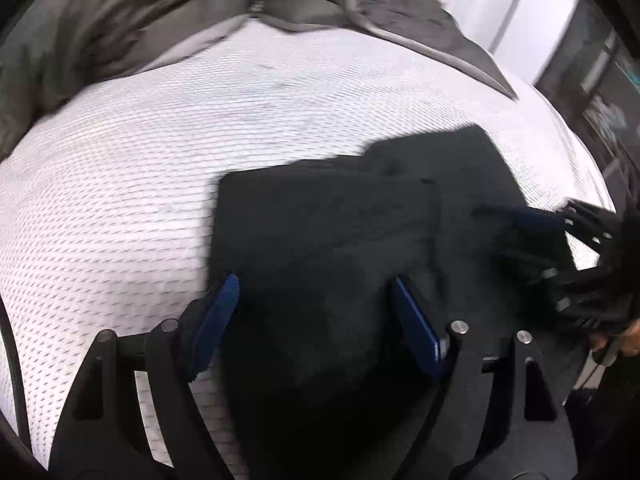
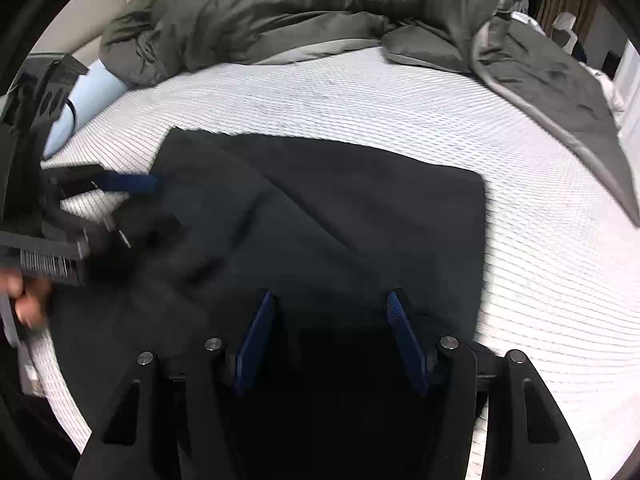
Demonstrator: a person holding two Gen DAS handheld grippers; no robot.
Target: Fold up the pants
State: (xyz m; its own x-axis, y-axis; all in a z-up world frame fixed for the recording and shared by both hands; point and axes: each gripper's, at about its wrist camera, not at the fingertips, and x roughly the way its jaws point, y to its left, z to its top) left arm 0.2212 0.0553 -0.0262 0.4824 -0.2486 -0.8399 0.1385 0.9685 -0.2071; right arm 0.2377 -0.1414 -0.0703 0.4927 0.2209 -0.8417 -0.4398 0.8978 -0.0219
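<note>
The black pants lie folded into a rough rectangle on the white mattress; they also show in the right wrist view. My left gripper is open, its blue pads spread over the near left edge of the pants, nothing between them. My right gripper is open over the near edge of the pants. The right gripper also shows in the left wrist view at the pants' right side. The left gripper shows in the right wrist view at the pants' left side.
A rumpled grey duvet is bunched along the far side of the mattress and runs down its right side. A light blue pillow sits at the far left. Room furniture shows beyond the bed.
</note>
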